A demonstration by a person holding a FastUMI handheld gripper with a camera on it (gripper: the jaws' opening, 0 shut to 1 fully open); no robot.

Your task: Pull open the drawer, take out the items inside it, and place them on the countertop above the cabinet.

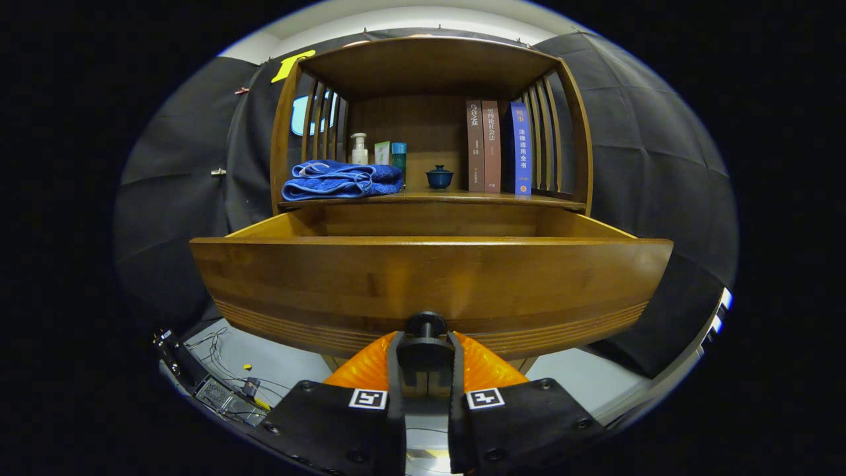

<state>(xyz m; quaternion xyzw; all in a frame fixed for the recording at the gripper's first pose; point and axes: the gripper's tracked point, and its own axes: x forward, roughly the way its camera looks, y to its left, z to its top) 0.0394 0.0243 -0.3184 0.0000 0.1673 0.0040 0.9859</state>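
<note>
The wooden drawer (429, 284) stands pulled out of the cabinet toward me, its front panel wide across the view. My gripper (426, 350) is shut on the drawer's dark round knob (426, 325), with a finger pressed on each side of it. From this low angle the drawer's inside is hidden behind its front panel. Above the drawer lies the countertop (456, 196), which carries a folded blue towel (340, 180), a small dark blue lidded cup (439, 176) and upright books (499, 145).
A white pump bottle (359, 149) and small boxes (391, 153) stand behind the towel. Slatted wooden side walls (545, 132) and a top shelf enclose the countertop space. Cables and a metal box (221, 393) lie on the floor below left.
</note>
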